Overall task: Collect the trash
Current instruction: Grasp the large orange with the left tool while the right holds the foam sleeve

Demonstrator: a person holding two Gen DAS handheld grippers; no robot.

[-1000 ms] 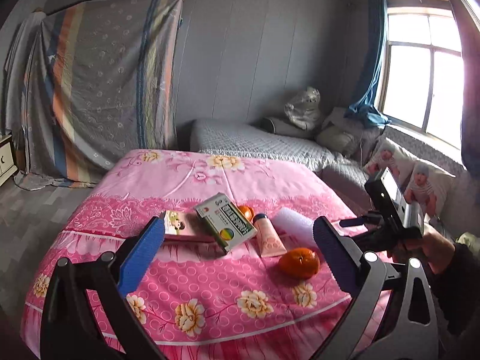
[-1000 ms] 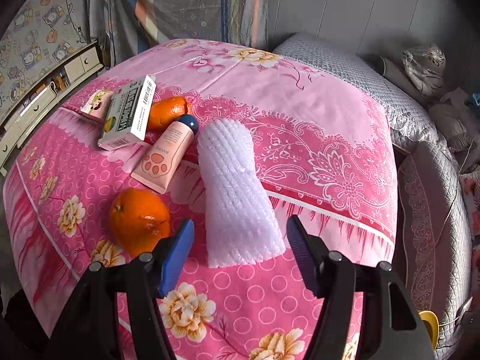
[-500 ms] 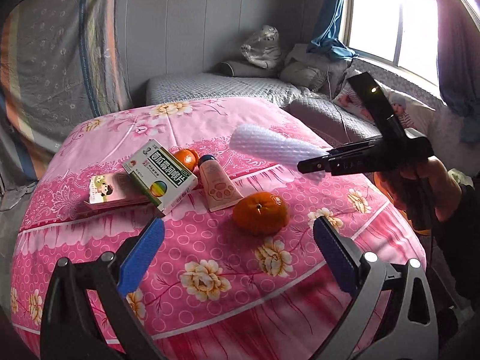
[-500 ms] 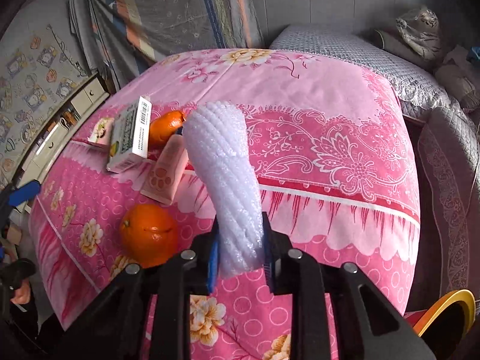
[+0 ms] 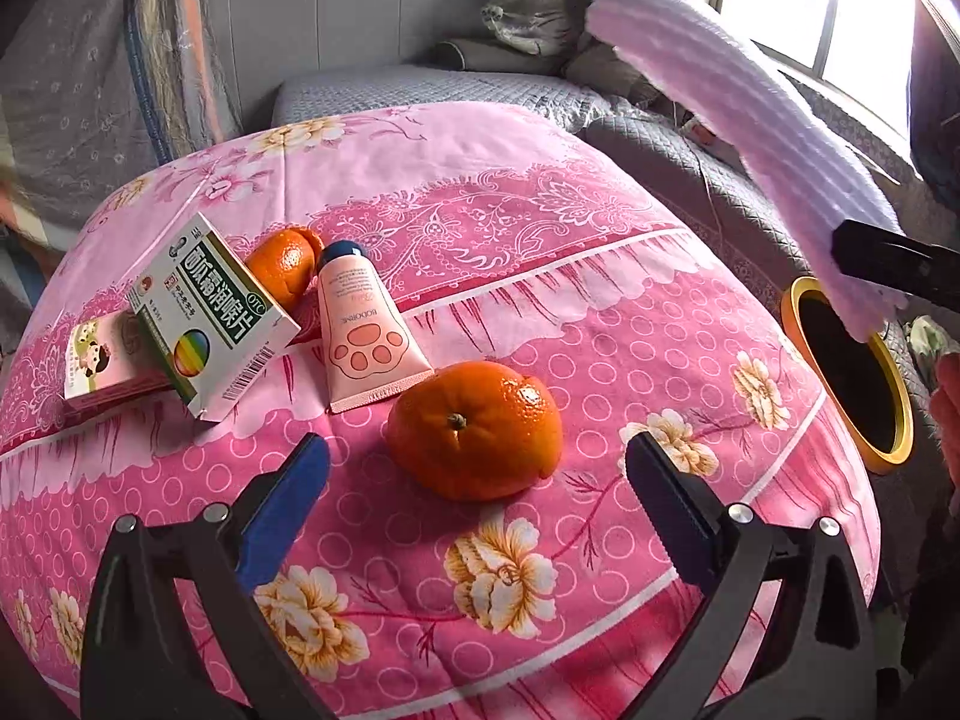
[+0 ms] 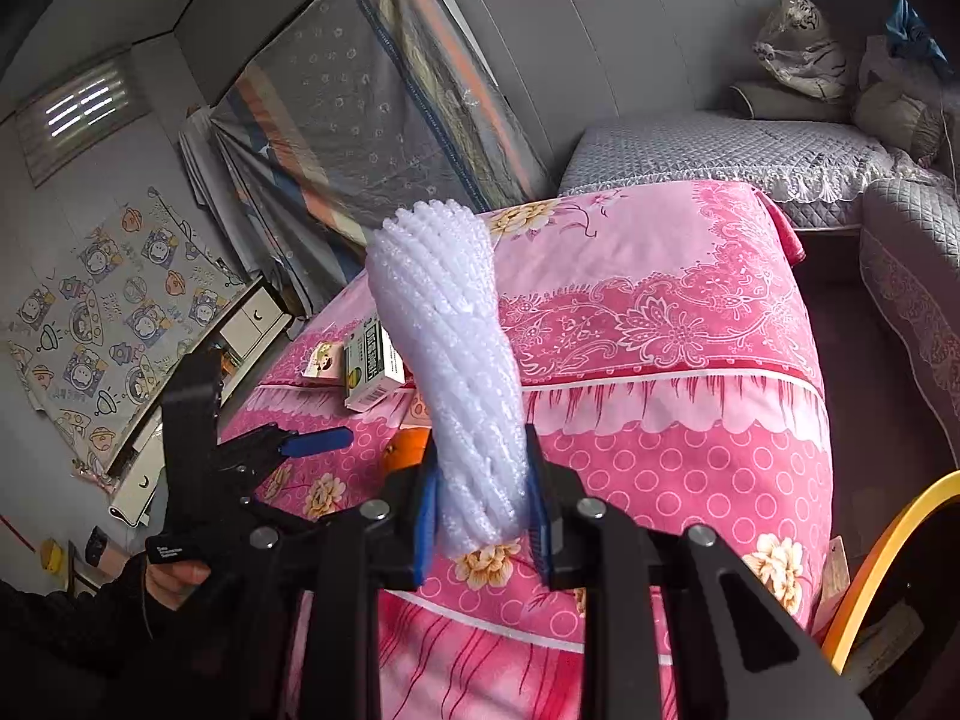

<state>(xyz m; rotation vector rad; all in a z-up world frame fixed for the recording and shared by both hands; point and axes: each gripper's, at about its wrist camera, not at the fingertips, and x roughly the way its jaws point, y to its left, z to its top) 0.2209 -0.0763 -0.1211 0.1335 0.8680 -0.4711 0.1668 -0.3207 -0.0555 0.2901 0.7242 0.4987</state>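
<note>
White foam netting, a ribbed fruit sleeve (image 5: 738, 114), is slanting across the upper right of the left wrist view, pinched near its lower end by the dark right claw (image 5: 864, 276) and hanging in the air above a yellow-rimmed bin (image 5: 900, 414) that is standing just beside the bench (image 5: 690, 312), which is draped in pink floral cloth. The left claw (image 5: 477, 492) is standing wide with nothing between its blue pads, hovering just in front of a large orange (image 5: 475, 429). Behind the orange a pink hand-cream tube (image 5: 360, 324) is lying, with a smaller orange (image 5: 282, 261), a green-and-white medicine box (image 5: 213, 312) and a small pink box (image 5: 102, 366) beside it. In the right wrist view the right claw (image 6: 483, 510) is gripping the foam sleeve (image 6: 447, 354), its pads pressing both sides, the sleeve pointing up and away. The left claw (image 6: 312, 441) is showing at the left, held by a dark-sleeved hand (image 6: 174, 579), and the bin's yellow rim (image 6: 888, 552) is curving in at the lower right.
</note>
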